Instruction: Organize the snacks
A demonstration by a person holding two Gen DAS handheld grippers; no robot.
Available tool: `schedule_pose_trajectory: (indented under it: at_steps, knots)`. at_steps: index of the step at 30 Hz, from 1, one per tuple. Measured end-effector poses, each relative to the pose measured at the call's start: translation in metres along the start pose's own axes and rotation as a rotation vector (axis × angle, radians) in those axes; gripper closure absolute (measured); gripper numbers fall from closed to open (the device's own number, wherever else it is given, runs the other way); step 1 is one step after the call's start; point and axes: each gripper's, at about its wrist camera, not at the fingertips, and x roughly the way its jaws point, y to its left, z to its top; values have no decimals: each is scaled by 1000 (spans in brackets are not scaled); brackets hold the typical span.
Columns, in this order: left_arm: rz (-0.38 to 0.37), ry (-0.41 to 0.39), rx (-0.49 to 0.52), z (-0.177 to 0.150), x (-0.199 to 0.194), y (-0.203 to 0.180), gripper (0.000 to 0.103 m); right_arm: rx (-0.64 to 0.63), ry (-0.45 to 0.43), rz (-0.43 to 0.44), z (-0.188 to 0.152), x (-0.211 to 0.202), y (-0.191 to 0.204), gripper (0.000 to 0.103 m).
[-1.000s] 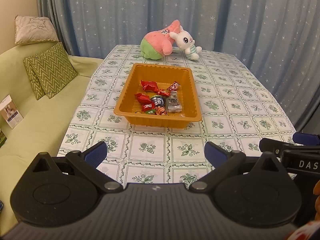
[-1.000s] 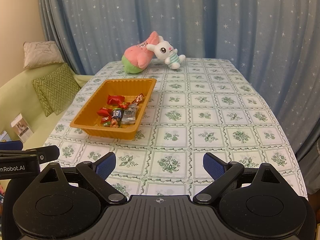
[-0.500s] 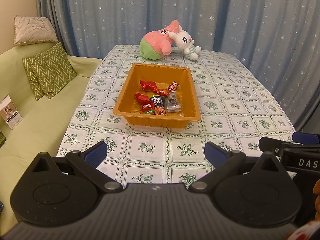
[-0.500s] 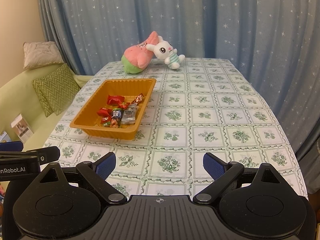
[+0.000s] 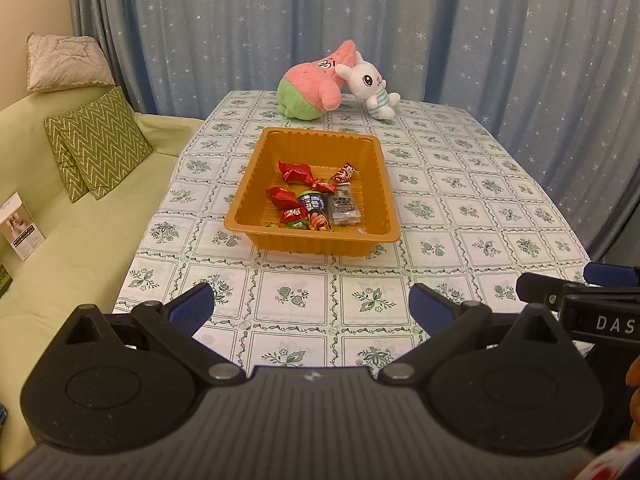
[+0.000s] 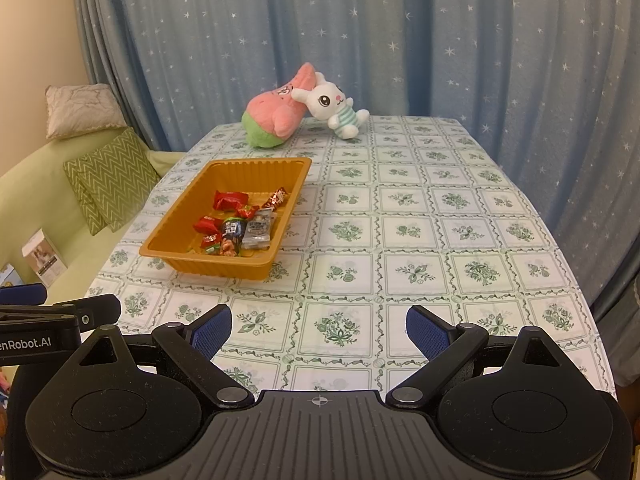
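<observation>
snacks: wrapped candies (image 5: 312,200) are all sitting inside the orange tray (image 5: 244,216), so sorting looks done
left gripper (image 5: 310,310): hanging wide, empty
right gripper (image 6: 319,330): hanging wide, empty, near counter (image 6: 440,240) edge

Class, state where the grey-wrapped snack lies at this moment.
In both wrist views the grey-wrapped snack lies inside the orange tray, at the right edge of the pile, beside the dark blue packet.

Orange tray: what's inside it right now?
The orange tray holds a small pile of wrapped snacks: several red wrappers, a dark one, a clear packet. They overlap, so whatever is beneath them is hidden; the far half is bare.
</observation>
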Motion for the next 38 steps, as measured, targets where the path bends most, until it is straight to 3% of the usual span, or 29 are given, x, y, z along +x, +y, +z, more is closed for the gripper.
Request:
schedule_pose_trajectory:
  at_steps: [38]
  knots:
    - [-15,-14,10,0,-1,-2,0,2,2,-2,-1,0,-1,9]
